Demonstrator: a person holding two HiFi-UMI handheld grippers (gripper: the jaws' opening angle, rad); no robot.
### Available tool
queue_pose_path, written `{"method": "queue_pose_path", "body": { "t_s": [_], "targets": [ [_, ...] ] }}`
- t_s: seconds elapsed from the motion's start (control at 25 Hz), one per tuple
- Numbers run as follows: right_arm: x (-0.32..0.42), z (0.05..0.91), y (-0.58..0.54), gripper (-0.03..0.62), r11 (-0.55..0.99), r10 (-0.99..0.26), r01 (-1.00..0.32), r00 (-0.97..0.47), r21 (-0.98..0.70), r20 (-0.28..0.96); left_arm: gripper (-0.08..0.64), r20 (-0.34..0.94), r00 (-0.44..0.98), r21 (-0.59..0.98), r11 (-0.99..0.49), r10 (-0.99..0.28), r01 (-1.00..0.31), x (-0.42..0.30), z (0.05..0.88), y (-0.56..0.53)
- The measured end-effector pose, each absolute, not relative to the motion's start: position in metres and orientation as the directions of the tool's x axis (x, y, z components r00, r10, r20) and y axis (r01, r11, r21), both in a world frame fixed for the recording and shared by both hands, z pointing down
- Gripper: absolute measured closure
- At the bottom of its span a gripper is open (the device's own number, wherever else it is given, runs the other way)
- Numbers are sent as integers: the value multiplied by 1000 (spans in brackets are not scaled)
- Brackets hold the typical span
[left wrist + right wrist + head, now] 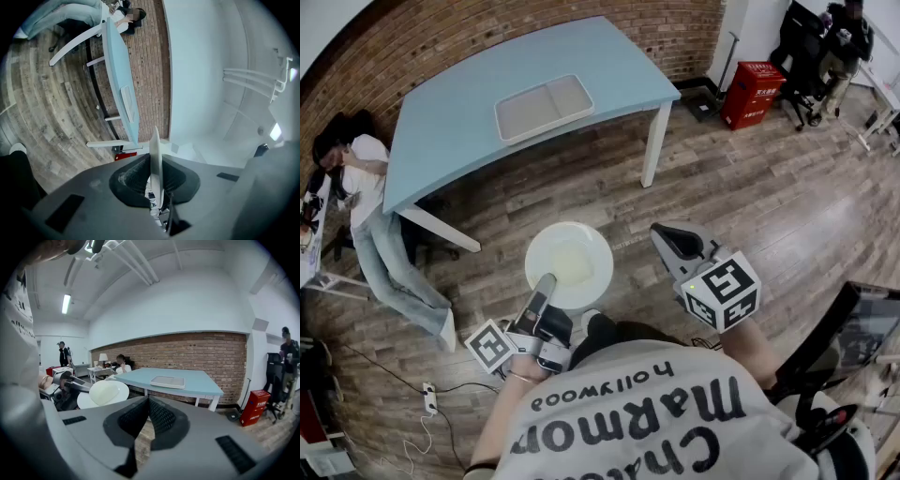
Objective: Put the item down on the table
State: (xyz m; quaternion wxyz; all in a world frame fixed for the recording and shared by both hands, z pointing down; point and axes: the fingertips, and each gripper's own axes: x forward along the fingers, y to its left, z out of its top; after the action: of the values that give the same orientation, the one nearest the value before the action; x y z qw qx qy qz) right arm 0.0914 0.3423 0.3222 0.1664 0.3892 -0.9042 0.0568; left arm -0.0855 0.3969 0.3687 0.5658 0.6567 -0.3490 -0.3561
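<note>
Plate (569, 265) between left gripper (546, 283) jaws

Open floor leads to the blue table (614, 56) — a tray (544, 106) occupies its middle.

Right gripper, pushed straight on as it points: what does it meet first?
Likely the blue table, at its front edge below the tray; nothing shows between it and the right gripper. The plate lies off left.
</note>
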Motion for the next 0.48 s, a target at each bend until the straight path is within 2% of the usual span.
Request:
{"method": "queue_pose_path", "body": {
  "t_s": [0.48],
  "targets": [
    [90,329,327,581,683,-688,-730,-629,30,362,535,-92,517,990,-134,-851,-45,-88,366,375]
  ]
}}
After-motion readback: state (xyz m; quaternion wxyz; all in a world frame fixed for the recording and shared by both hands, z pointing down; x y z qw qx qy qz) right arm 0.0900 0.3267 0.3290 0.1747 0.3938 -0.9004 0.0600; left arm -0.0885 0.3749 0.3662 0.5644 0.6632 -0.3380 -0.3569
